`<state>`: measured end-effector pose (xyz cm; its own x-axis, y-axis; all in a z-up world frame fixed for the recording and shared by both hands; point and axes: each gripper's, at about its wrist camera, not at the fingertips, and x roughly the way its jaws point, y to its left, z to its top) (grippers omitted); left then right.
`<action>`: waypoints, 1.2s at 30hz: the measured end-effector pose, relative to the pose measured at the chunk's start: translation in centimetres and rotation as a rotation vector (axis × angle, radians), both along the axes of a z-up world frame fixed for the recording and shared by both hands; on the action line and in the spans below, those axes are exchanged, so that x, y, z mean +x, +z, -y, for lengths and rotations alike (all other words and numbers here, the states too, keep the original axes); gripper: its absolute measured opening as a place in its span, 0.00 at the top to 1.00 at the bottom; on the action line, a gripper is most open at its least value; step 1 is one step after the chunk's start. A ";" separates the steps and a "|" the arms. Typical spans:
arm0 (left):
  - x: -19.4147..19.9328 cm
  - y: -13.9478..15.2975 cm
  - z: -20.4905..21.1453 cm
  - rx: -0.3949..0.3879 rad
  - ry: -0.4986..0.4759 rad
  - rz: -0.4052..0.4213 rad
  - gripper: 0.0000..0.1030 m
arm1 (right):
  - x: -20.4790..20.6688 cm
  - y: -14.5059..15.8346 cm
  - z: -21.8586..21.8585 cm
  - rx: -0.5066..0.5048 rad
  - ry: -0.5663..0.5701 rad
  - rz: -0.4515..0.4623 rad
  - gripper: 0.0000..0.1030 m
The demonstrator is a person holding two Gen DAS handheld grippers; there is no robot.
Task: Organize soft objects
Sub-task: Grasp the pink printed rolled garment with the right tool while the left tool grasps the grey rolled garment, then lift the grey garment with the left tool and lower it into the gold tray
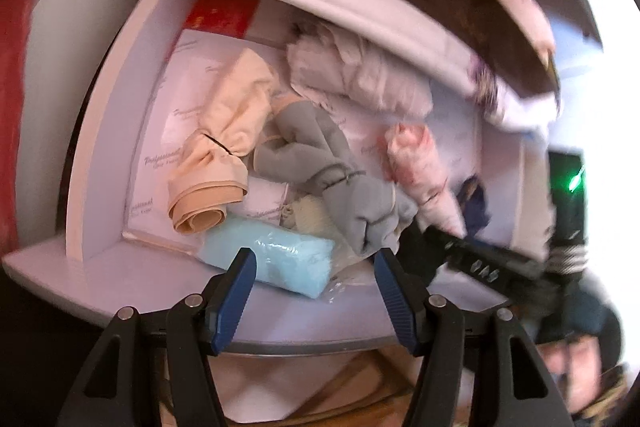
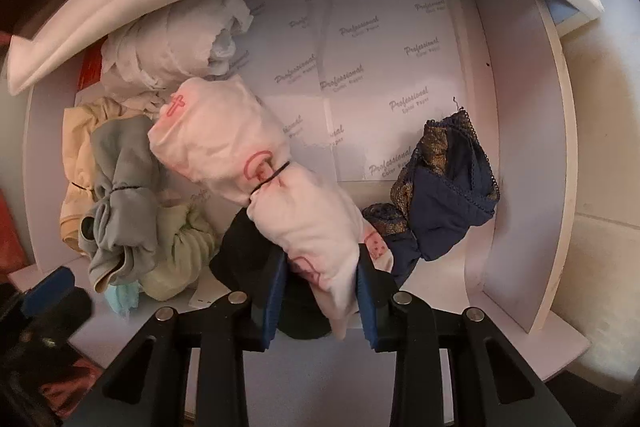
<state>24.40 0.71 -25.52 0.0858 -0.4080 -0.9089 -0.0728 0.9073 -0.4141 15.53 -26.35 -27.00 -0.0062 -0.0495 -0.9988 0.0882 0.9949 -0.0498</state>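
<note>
Pink roll (image 2: 256, 163): soft, light, squashy | right claw (image 2: 322, 291) pinches its end | left claw (image 1: 316, 291) spread, empty | we'd grip nearer the band.

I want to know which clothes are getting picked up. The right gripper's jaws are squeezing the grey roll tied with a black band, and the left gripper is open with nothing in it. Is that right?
Not quite. In the right wrist view the right gripper has its jaws on the white roll with pink prints, not the grey roll, which lies untouched to the side. The left gripper is indeed open with nothing in it.
</note>
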 end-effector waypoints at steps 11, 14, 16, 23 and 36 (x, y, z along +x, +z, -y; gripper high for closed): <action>1.8 0.2 0.5 -0.025 0.073 -0.077 0.40 | 0.4 -0.3 -1.1 0.000 0.010 -0.004 0.67; 2.9 -0.9 1.2 -0.011 0.086 -0.110 0.40 | 0.5 -0.5 -0.9 0.005 0.007 -0.006 0.67; 3.5 -1.4 1.7 -0.004 0.090 -0.132 0.43 | 0.5 -0.5 -0.7 0.010 0.002 -0.003 0.67; 4.6 -3.1 3.3 0.016 0.102 -0.169 0.43 | 0.5 -0.5 0.3 0.021 -0.003 -0.001 0.67; 3.9 -3.6 4.9 0.026 0.005 -0.059 0.68 | 0.3 -0.6 -0.8 -0.014 0.042 0.001 0.67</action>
